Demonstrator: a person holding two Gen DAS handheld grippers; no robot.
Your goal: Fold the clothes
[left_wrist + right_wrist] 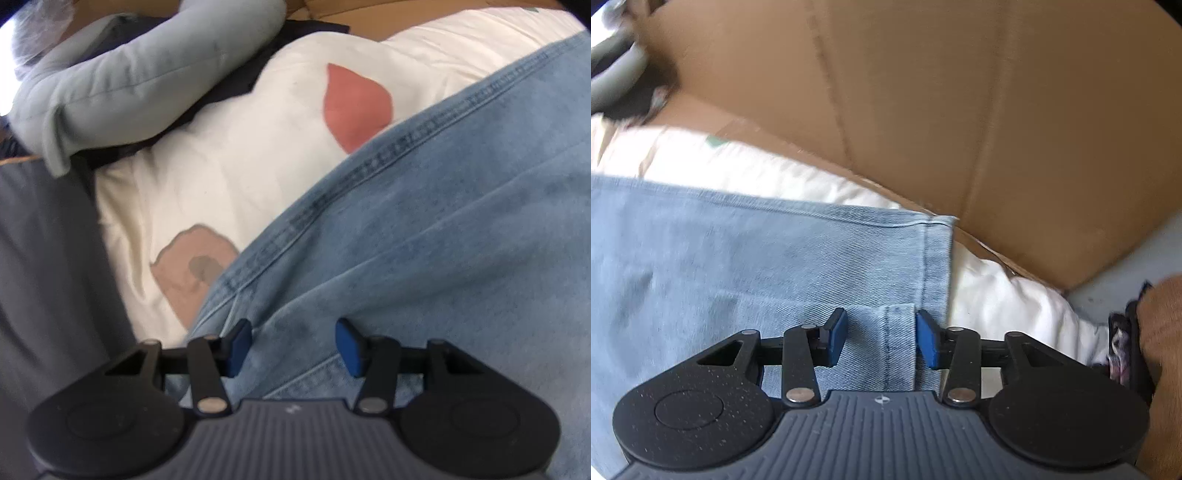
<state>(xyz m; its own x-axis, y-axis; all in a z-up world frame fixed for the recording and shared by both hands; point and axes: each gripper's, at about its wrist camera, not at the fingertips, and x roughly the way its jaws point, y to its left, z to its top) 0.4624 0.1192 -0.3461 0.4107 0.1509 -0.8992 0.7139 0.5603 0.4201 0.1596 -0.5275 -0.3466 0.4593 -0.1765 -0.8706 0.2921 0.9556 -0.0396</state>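
Note:
Light blue jeans [424,221] lie spread over a cream sheet [229,166] printed with a red and a tan patch. My left gripper [293,347] is open right over the denim, its blue pads [238,345] apart, with cloth between them. In the right wrist view the jeans [757,258] show a hemmed leg end with a second hem below it. My right gripper [881,338] is open over that hem edge, with denim between the pads [929,343].
A pale grey-green garment [140,70] and dark cloth [229,88] are piled at the far left. A grey surface [40,258] lies left of the sheet. A cardboard box wall [960,110] stands right behind the jeans. A brown object [1160,332] sits at the right edge.

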